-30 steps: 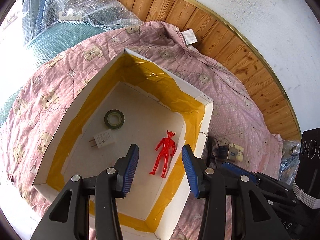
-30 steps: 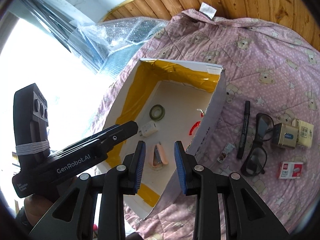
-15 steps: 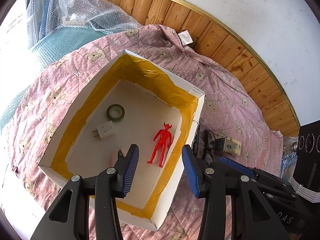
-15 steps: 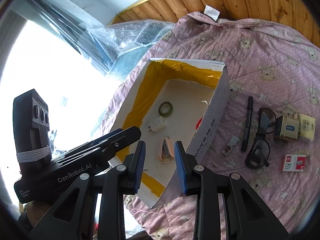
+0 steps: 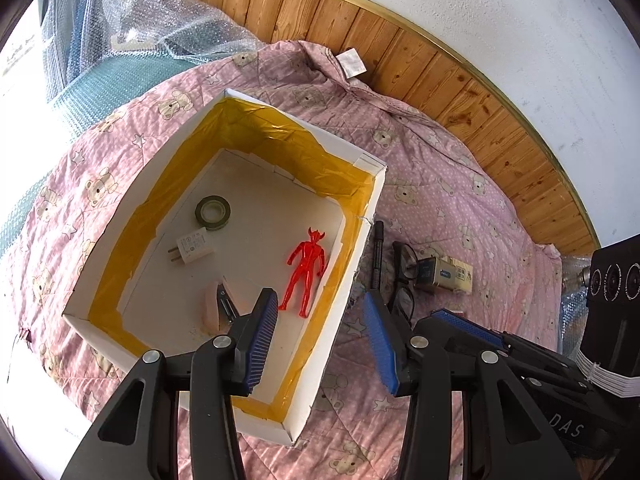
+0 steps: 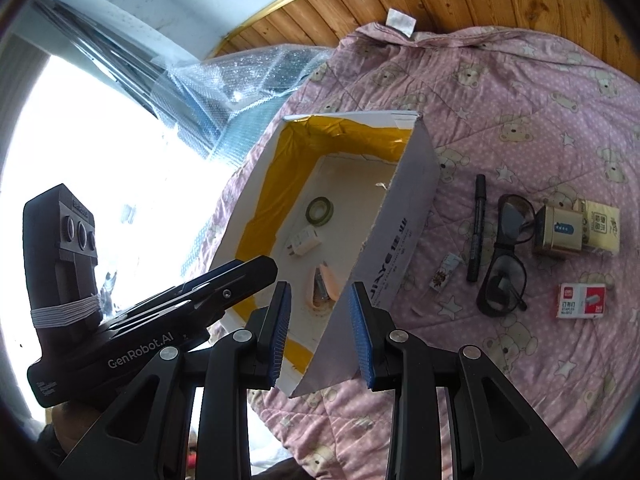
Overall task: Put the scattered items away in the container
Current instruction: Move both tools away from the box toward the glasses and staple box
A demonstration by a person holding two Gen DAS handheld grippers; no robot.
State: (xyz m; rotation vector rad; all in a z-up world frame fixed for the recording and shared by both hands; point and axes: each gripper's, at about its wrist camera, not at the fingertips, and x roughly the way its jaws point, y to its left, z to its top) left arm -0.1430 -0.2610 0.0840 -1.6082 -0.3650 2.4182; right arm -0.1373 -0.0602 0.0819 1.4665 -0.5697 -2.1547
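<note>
Box [image 5: 340, 308] below both parted tongs [image 5: 324, 340]

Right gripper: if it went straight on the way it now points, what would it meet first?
Probably the box's near wall: the right gripper straddles that edge, open and empty. Depth is unclear, so one finger might dip inside towards the pink stapler.

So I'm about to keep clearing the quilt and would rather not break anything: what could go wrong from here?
The black-framed glasses lie against the black marker and the gold box, so a pinch there may catch a neighbour or stress the frame. The small patterned packet lies flat on the soft pink quilt, so the right tongs may nip fabric.
</note>
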